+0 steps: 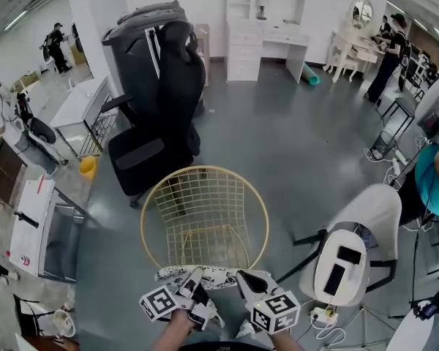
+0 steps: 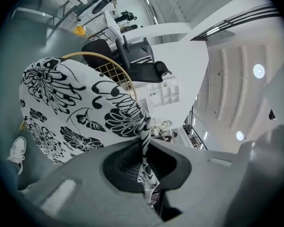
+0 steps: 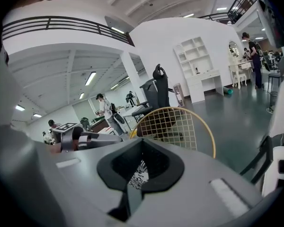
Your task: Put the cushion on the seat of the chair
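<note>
The cushion [image 1: 205, 276] is a flat pad with a black-and-white flower print, held level just in front of the gold wire chair [image 1: 205, 214] and near its front rim. My left gripper [image 1: 197, 278] is shut on the cushion's near edge. In the left gripper view the cushion [image 2: 75, 112] spreads out to the left from the pinched fabric in the left gripper [image 2: 143, 148]. My right gripper [image 1: 244, 279] grips the same edge further right. A strip of the cushion's print [image 3: 139, 175] shows between the closed jaws of the right gripper [image 3: 140, 167], and the wire chair [image 3: 177, 126] stands right behind.
A black office chair [image 1: 161, 101] stands behind the wire chair. A white chair [image 1: 362, 243] with cables on the floor is at the right. White tables [image 1: 77, 104] are at the left, a white desk and shelf [image 1: 267, 39] at the back, and people stand around the room's edges.
</note>
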Demonstrator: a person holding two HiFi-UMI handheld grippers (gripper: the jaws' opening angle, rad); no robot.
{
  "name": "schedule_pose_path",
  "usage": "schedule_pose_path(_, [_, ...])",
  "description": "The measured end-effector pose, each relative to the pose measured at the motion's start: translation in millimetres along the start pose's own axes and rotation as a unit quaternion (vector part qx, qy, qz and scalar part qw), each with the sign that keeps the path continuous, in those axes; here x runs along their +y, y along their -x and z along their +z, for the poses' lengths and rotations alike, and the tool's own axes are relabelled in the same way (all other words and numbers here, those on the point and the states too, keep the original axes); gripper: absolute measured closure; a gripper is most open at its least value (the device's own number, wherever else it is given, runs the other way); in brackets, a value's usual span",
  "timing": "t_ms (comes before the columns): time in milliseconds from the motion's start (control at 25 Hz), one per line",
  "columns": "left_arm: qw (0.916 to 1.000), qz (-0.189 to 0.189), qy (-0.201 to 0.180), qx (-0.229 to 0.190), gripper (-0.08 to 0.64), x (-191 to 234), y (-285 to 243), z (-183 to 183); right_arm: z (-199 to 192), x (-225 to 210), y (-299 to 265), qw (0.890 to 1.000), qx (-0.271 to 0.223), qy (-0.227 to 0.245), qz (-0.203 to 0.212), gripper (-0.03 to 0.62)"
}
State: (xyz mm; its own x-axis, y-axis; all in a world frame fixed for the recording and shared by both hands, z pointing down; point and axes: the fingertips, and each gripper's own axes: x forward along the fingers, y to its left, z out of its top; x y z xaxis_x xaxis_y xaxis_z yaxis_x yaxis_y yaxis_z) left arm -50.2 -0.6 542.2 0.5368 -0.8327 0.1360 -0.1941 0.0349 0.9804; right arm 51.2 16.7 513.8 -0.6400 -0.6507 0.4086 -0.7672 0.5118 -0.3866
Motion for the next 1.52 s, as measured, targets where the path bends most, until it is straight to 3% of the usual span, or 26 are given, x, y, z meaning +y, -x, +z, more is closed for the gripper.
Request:
schedule_pose_path(160, [0.9997,-0.018,0.007,0.015,0.548,0,-19,13,9,0,-23,1.0,0.004,0.01,-0.009,0.592])
schedule_pose_path(320, [0.9994,-0.01,0.011,0.03,0.549,5,-28,30,22,6,-43,1.0,0.005,0.017,-0.019,0.592])
schedule_pose_path(400, [0.9985,-0.038,0.025,0.03,0.549,-4,-36,36,26,10,-49,1.0,0.005,0.021,-0.021,0.592])
schedule_pose_path(560, [0.9991,-0.016,0.017,0.034,0.549,8,-38,47,28,14,-57,0.999,0.006,0.031,-0.025,0.592])
schedule_pose_path(720, [0.9975,-0.047,0.038,0.038,0.549,-1,-48,47,28,13,-60,0.999,0.009,0.032,-0.031,0.592])
schedule_pose_path(880, [0.9986,-0.022,0.016,0.046,0.548,13,-53,49,26,7,-66,0.999,0.011,0.03,-0.031,0.592])
schedule_pose_path(1080, [0.9977,-0.046,0.028,0.042,0.548,8,-75,55,25,-6,-77,0.999,0.012,0.025,-0.029,0.592])
schedule_pose_path(1400, [0.999,-0.008,0.011,0.043,0.548,25,-106,68,36,-31,-99,1.0,0.021,0.014,-0.013,0.592])
schedule_pose_path(1520, [0.9988,-0.012,0.015,0.045,0.548,27,-126,74,42,-45,-107,0.999,0.029,0.011,-0.012,0.592])
